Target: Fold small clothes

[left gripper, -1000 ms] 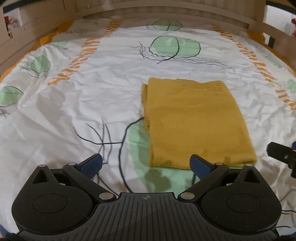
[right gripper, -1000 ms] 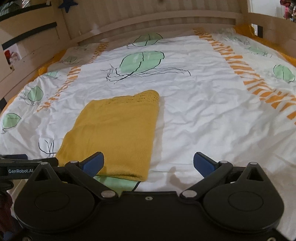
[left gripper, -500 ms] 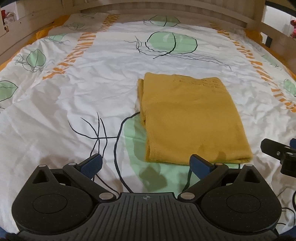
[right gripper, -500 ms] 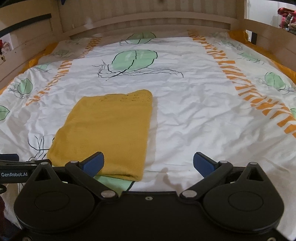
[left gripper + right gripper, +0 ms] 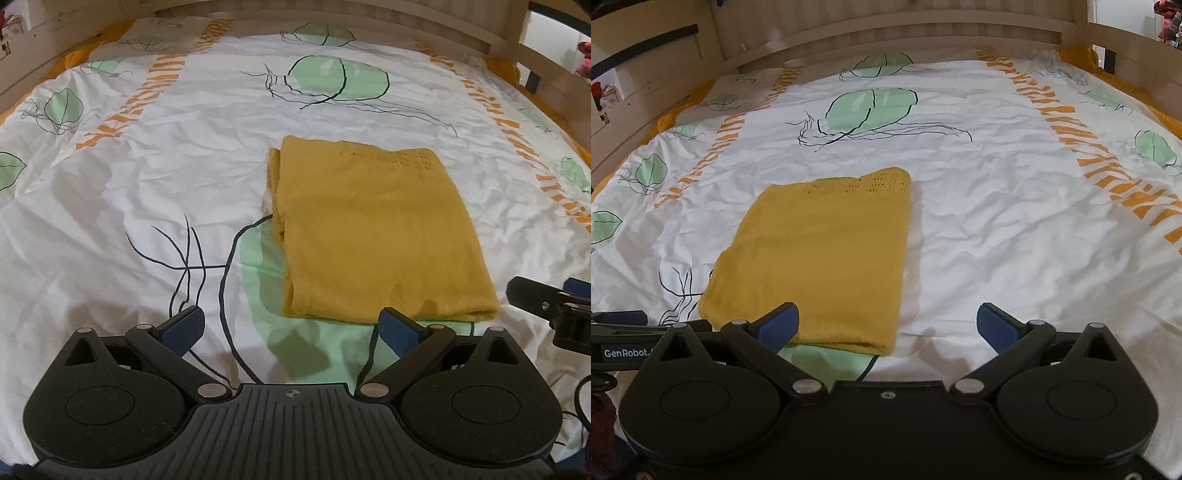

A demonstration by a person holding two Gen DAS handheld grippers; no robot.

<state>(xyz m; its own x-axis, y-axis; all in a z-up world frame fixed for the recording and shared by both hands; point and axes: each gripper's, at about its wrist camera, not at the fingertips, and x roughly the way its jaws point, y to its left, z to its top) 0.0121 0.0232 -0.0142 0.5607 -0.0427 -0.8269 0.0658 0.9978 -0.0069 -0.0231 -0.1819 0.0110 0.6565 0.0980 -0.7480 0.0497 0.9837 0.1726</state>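
While both tools hang clear of the fabric: mustard knit garment [image 5: 376,236] lying flat on the bed [image 5: 147,192], folded into a neat rectangle, layered edges showing along its left side, openwork band at the far end. Positioned near the foot edge of the bed, roughly mid-width, well apart from the headboard [image 5: 886,29]. Resting partly over a green leaf print on the white duvet cover [image 5: 997,229].

Left tool [image 5: 291,325]: jaws spread wide, nothing between them, just short of the garment's near edge. Right tool [image 5: 888,325]: jaws likewise spread wide and empty, left pad overlapping the near edge of the garment in view; contact cannot be confirmed.

Judged state: fold looks finished or nearly so; possibly one more halving left.

Risks:
- Pinching only the top layer at the near edge: would peel the stack apart and undo the fold.
- Catching duvet cover along with the knit: soft, wrinkled bedding likely to bunch into the jaws and drag the garment.
- Uneven lift by the two tools: loose knit stretches and would skew the rectangle.
- Left-side layers already slightly offset; any sideways tug would widen that.

Legible writing: "GenRobot." on the side of the left tool, seen from the right wrist view, remainder cut off. No other readable labels.
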